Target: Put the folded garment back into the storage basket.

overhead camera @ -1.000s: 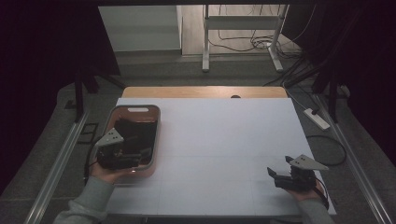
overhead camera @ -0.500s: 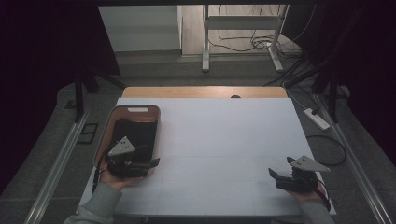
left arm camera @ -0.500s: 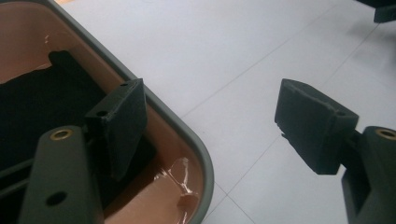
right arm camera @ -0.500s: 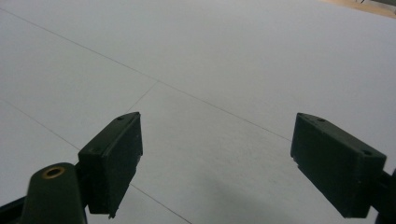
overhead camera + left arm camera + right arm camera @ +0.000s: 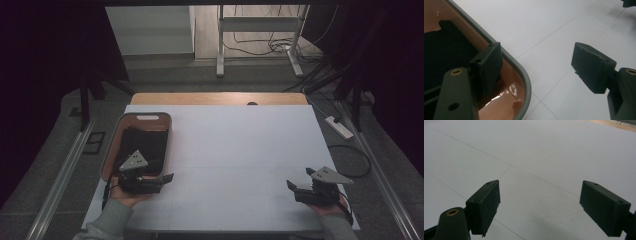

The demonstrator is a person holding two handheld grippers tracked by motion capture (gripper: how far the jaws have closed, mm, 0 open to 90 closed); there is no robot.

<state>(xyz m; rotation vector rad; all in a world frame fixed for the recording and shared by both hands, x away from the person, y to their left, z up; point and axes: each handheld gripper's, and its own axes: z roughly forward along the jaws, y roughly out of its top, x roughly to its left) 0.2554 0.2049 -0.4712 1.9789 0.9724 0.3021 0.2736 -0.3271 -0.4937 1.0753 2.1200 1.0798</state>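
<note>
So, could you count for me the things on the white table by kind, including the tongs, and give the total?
Tongs: 2, the left tongs and the right tongs, both open.
Trays: 1, a brown tray with a grey rim.
Dark items in the tray: 1, a black thing; what it is cannot be told.
Total: 4.

The right gripper [image 5: 539,207] hangs low over the pale surface [image 5: 544,152], its two black jaws set wide apart with nothing between them. Thin seam lines cross the surface (one runs diagonally behind the jaws, another branches off toward the left jaw). A strip of bare wood [image 5: 614,123] shows at the far top right corner.
</note>
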